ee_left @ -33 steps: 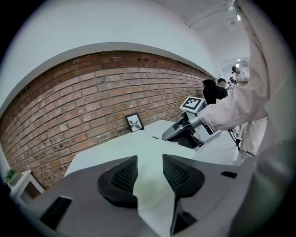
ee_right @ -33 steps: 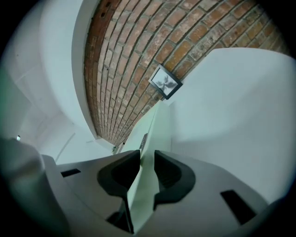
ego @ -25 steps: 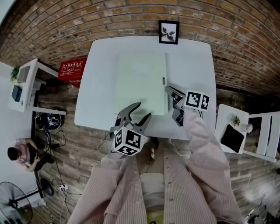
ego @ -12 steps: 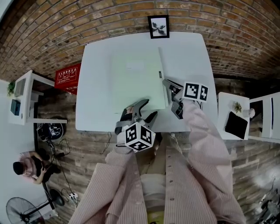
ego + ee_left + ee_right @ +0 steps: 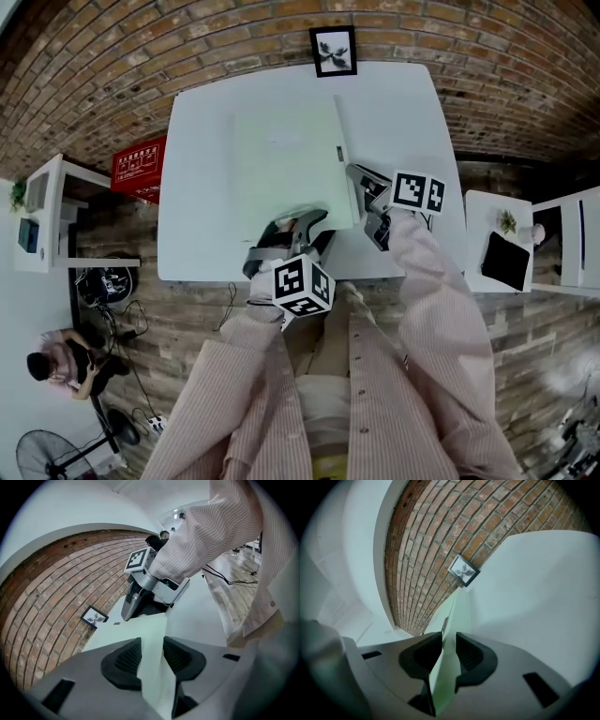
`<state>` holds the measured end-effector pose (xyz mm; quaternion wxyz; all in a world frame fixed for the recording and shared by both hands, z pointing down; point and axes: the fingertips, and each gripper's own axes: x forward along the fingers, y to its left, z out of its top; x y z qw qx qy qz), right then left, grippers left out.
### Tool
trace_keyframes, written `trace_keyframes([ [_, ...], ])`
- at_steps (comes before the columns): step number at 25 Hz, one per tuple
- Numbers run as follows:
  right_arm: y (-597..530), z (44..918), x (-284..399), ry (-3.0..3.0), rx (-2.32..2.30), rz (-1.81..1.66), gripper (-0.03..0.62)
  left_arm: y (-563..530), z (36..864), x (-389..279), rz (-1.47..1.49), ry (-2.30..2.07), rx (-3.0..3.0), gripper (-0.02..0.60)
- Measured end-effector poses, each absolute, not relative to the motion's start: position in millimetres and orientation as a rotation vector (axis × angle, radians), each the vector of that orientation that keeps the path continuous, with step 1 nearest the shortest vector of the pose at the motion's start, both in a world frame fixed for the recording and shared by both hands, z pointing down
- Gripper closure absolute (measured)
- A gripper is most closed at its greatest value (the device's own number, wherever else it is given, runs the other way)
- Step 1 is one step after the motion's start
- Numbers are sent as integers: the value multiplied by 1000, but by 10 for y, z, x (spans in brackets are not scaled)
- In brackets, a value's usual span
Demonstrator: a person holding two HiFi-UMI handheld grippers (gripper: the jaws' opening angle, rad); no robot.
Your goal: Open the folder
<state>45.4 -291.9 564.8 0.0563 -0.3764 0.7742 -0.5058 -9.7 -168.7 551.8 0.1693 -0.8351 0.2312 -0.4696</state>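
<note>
Red brick wall (image 5: 141,56) fills the far side of the head view, with a white rectangular table (image 5: 192,197) standing against it

On the table lies a pale green, flat rectangular folder (image 5: 286,159). It is closed, and its long axis runs straight away from the person toward the wall. It sits a little right of the table's middle, with its near short edge close to the table's front edge

Two grey two-jaw tools, held by a person in striped pink sleeves, meet the folder at its near end. The right gripper (image 5: 361,183) comes in from the right. Its jaws are pinched narrow on the folder's right long edge, and its own view shows the green sheet clamped between the dark ribbed pads. The left gripper (image 5: 314,225) points down at the near short edge, just left of the right gripper. Its jaws are closing, with the folder's thin green cover (image 5: 152,639) standing between the pads. The gap is still middling, so the cover does not look firmly caught yet

The folder lies directly ahead of the left gripper, which is the nearer tool to the free cover edge. Judging by this, the cover would lift from the near end and swing about the long right side that the other tool pins

A small black framed picture (image 5: 333,52) leans on the wall beyond the folder
</note>
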Motion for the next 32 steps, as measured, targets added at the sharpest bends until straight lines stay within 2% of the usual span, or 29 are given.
trace_keyframes([
  [5,-2933,5639,440,2371,-1128,-1550,497,-1659,5507,-98,-1334,669,-2364,476],
  [10,-2940,5642,443,2398,-1113,-1563,497,-1652,5446,-86,-1303,687,-2377,483],
  [22,-2947,5649,441,2422,-1100,-1566,497,-1656,5254,-106,-1242,783,-2363,551],
  [32,-2951,5644,431,2456,-1093,-1560,497,-1692,5112,-150,-1187,909,-2382,575],
])
